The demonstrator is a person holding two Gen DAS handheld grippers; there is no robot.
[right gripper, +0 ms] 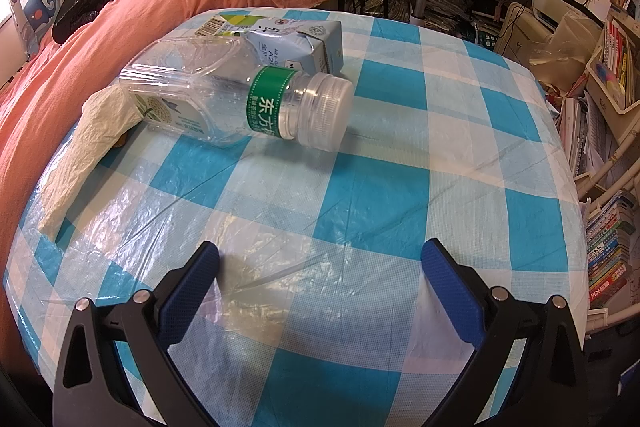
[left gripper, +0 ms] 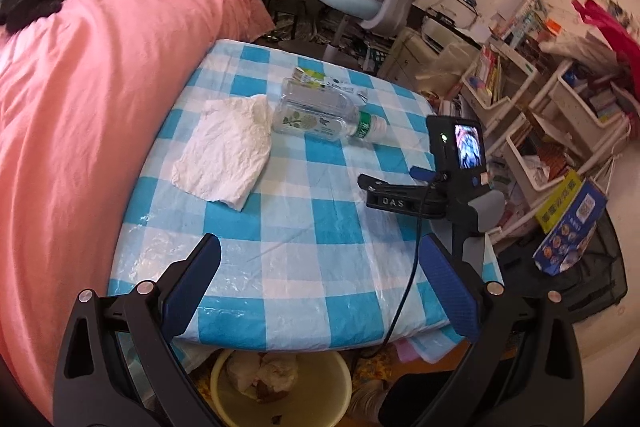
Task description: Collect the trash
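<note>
clear plastic bottle (right gripper: 224, 99) on its side, green neck label, cap on. milk carton (right gripper: 288, 39) lying flat, touching behind it. crumpled white tissue (left gripper: 224, 157) beside bottle base.

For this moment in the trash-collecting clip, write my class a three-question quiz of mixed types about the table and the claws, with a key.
1. True or false: the clear plastic bottle stands upright on the checked tablecloth.
2. Multiple choice: what lies right behind the bottle in the right wrist view? A) a milk carton B) a glass cup C) a banana peel
3. Fill in: under the table's near edge, the left wrist view shows a yellow ____ with crumpled trash in it.

Key
1. False; it lies on its side, cap on.
2. A.
3. Bin. Also note that the left claw and the right claw are both open and empty, and the white tissue lies beside the bottle.
</note>
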